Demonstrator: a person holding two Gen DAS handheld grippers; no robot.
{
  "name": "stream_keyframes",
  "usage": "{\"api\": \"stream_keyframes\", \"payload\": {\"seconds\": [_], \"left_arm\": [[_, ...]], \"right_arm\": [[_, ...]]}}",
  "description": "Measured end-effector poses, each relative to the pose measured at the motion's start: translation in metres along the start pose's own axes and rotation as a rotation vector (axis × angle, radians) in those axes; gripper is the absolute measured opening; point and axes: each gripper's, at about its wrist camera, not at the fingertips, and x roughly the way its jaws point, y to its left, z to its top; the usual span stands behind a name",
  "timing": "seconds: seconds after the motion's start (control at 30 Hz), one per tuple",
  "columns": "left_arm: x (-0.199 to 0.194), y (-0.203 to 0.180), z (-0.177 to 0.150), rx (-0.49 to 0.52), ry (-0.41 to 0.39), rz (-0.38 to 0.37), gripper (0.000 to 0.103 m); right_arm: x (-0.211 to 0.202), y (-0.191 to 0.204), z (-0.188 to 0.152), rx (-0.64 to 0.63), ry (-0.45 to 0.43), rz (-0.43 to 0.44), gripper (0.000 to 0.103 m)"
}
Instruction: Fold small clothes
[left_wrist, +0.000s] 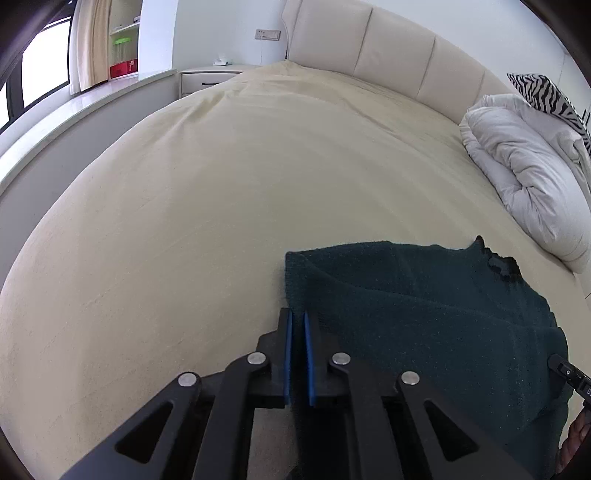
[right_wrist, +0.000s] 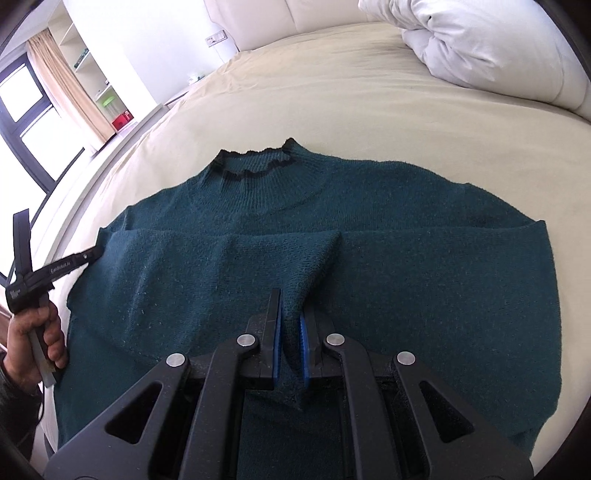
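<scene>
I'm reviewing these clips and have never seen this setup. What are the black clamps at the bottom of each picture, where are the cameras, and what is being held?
No robot here: a person carries a hand-held two-finger gripper in each hand, and each gripper has a wide-angle camera looking forward along its fingers. One picture is from the left gripper, the other from the right gripper. A dark green sweater lies on a bed with a beige sheet, sleeves folded across its front; a white duvet sits near the headboard. The right gripper is pinching a raised fold of the sweater. The left gripper is closed on the sweater's side edge, and the person's hand holding it shows in the right view.
</scene>
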Motion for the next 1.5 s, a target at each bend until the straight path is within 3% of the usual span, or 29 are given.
{"api": "stream_keyframes", "payload": {"seconds": [0.13,0.23,0.3,0.43,0.67,0.73,0.77,0.8,0.87,0.93,1.0,1.07,1.13,1.2,1.27,1.33,1.47,1.5], "left_arm": [[0.004,0.007,-0.004,-0.012,-0.001,-0.009,0.007],[0.008,0.004,-0.002,-0.007,-0.002,-0.008,0.007],[0.014,0.004,-0.003,-0.002,-0.001,-0.004,0.008],[0.019,0.002,-0.005,0.004,-0.001,0.008,0.008],[0.008,0.006,-0.004,-0.017,-0.004,0.010,0.016],[-0.011,0.002,-0.005,-0.009,-0.050,0.025,0.016],[-0.024,-0.005,-0.005,0.004,-0.084,0.024,0.016],[-0.037,-0.014,-0.005,0.020,-0.117,0.017,0.016],[-0.052,-0.036,-0.007,0.087,-0.156,-0.006,0.017],[-0.042,-0.056,-0.010,0.156,-0.126,-0.018,0.019],[-0.020,-0.059,-0.021,0.172,-0.069,0.009,0.019],[0.006,-0.045,-0.034,0.140,0.004,-0.005,0.021],[0.005,-0.030,-0.036,0.086,-0.015,-0.075,0.021],[0.004,-0.025,-0.031,0.066,0.002,-0.091,0.021],[-0.002,-0.018,-0.030,0.044,0.013,-0.117,0.021],[-0.016,-0.008,-0.031,0.006,0.013,-0.136,0.021],[-0.072,0.020,-0.057,-0.040,-0.028,-0.160,0.046],[-0.087,0.027,-0.065,-0.049,-0.032,-0.172,0.052]], "right_arm": [[-0.007,0.002,0.005,0.017,-0.014,0.016,0.007],[0.022,-0.012,0.000,0.033,0.054,-0.008,0.006],[0.022,-0.023,0.001,0.094,0.046,0.040,0.006],[0.016,-0.014,-0.001,0.062,0.041,0.009,0.006],[0.018,-0.027,-0.001,0.102,0.012,0.046,0.006],[0.012,-0.027,0.000,0.110,0.020,0.044,0.010],[0.003,-0.024,0.000,0.109,0.009,-0.005,0.013],[-0.013,-0.018,0.001,0.091,-0.032,-0.072,0.017],[-0.036,-0.011,0.003,0.090,-0.122,-0.062,0.017],[-0.045,-0.002,0.005,0.103,-0.160,0.055,0.019],[-0.031,0.010,0.006,0.079,-0.113,0.127,0.019],[-0.011,0.011,-0.001,0.079,-0.057,0.127,0.019],[0.014,-0.005,-0.016,0.134,0.017,0.109,0.016],[0.007,-0.028,-0.029,0.194,-0.059,0.217,0.015],[-0.004,-0.041,-0.033,0.235,-0.074,0.222,0.015],[-0.023,-0.047,-0.036,0.236,-0.095,0.142,0.016],[-0.078,-0.053,-0.055,0.222,-0.160,0.055,0.028],[-0.094,-0.052,-0.063,0.210,-0.184,0.041,0.041]]}}
